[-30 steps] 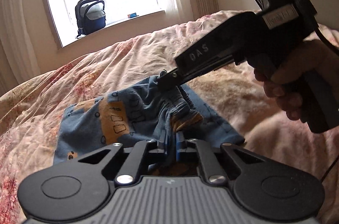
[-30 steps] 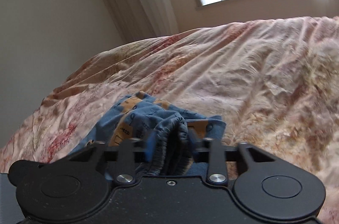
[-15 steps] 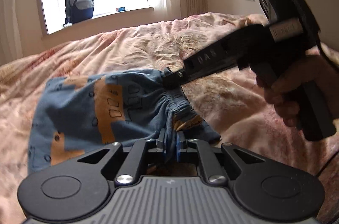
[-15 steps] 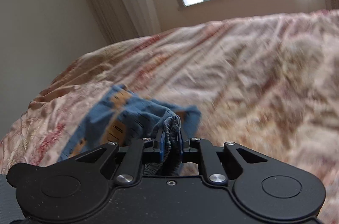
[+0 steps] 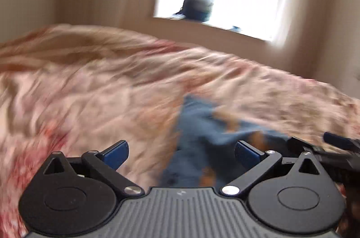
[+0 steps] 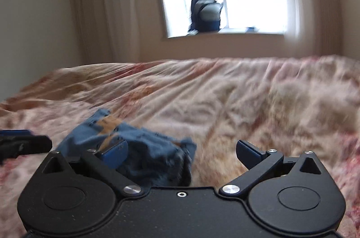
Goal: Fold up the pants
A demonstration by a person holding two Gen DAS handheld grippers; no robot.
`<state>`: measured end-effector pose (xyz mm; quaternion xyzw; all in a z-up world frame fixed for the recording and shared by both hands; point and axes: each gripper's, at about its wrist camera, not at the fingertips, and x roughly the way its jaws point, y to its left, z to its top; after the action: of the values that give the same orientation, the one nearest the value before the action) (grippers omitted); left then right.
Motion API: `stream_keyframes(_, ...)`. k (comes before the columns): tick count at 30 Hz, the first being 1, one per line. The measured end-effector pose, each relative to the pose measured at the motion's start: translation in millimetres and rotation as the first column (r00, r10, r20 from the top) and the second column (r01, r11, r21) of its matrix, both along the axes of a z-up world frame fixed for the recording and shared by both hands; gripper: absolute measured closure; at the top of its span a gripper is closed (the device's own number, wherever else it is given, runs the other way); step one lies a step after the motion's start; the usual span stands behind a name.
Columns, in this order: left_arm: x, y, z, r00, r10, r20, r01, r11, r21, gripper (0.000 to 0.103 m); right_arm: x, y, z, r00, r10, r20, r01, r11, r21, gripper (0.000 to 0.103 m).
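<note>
You see blue pants (image 6: pixel 135 148) with orange patches at the lower left of the frame, a pink and cream flowered blanket (image 6: pixel 225 103) across the middle, and a dark blue backpack (image 6: pixel 205 14) up top.

Soft blue cloth pants (image 6: pixel 144 148) on a rumpled matt fabric bedspread (image 6: pixel 225 103).

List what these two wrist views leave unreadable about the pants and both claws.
- Pants: left wrist view is motion-blurred, so fold lines and print are unreadable.
- Pants' near edge, right wrist view: hidden behind the open right claw.
- Right claw, left wrist view: cut off by the right edge.
- Left claw: open; contact with the pants unclear.
</note>
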<state>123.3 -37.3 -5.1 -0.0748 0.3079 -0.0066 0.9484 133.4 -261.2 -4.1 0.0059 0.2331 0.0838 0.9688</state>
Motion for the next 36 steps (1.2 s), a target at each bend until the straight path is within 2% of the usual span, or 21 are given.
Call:
stream_keyframes(2,5.0,1.9,-16.0,0.998,-0.003,-0.065,0.005,1.000,0.022,0.000,0.9,28.8,-7.1,0.994,0.106,0.022,-0.103,0.989,-0.102,0.001)
stream_keyframes(3,2.7,2.1,-23.1,0.996,-0.024,-0.086,0.028,0.998,0.050,0.000,-2.5,41.9,-12.8,0.988,0.156,0.021,-0.150,0.973,-0.178,0.001)
stream_keyframes(6,-10.9,3.3,-38.7,0.995,-0.055,-0.085,0.069,0.983,0.167,0.000,-20.2,54.2,-29.6,0.973,0.232,0.017,-0.214,0.921,-0.326,0.001)
stream_keyframes(8,-8.9,9.4,-39.9,0.994,-0.052,-0.098,0.065,0.989,0.130,0.000,-24.9,42.2,-38.7,0.981,0.192,-0.003,-0.179,0.908,-0.379,0.001)
stream_keyframes(10,-6.9,15.7,-37.2,0.991,-0.053,-0.126,0.065,0.994,0.089,0.000,-26.2,15.1,-41.2,0.993,0.118,-0.018,-0.117,0.933,-0.341,0.001)
stream_keyframes(12,-7.9,15.4,-35.7,0.989,-0.052,-0.137,0.063,0.995,0.081,0.000,-26.6,-14.3,-36.7,0.993,0.096,-0.061,-0.107,0.973,-0.204,0.001)
stream_keyframes(14,-14.0,15.2,-30.7,0.989,-0.045,-0.142,0.057,0.995,0.078,0.000,-29.2,-27.6,-31.2,0.994,0.083,-0.073,-0.091,0.988,-0.121,0.001)
stream_keyframes(15,-13.7,16.1,-28.1,0.989,-0.038,-0.145,0.049,0.997,0.068,0.000,-32.0,-29.0,-27.4,0.996,0.078,-0.054,-0.084,0.989,-0.118,0.001)
stream_keyframes(18,-7.3,17.7,-18.3,0.989,0.000,-0.148,0.005,0.999,0.036,0.000,-30.4,-19.7,-12.5,0.994,0.102,0.031,-0.096,0.983,-0.156,0.001)
stream_keyframes(22,17.2,14.2,-1.7,0.992,0.038,-0.123,-0.031,0.998,0.055,0.000,-4.7,13.6,3.1,0.987,0.117,0.109,-0.087,0.965,-0.247,0.001)
stream_keyframes(27,59.8,0.6,7.5,0.995,0.050,-0.086,-0.046,0.998,0.052,0.000,23.3,49.5,-3.1,0.979,0.142,0.149,-0.088,0.943,-0.320,0.001)
stream_keyframes(33,97.0,-25.9,-15.2,0.994,0.049,-0.097,-0.037,0.991,0.126,0.000,38.0,62.6,-25.4,0.972,0.183,0.147,-0.104,0.898,-0.428,0.001)
stream_keyframes(36,105.4,-21.7,-35.2,0.987,0.096,-0.127,-0.080,0.989,0.126,0.000,42.5,53.0,-33.2,0.981,0.137,0.139,-0.060,0.891,-0.450,0.001)
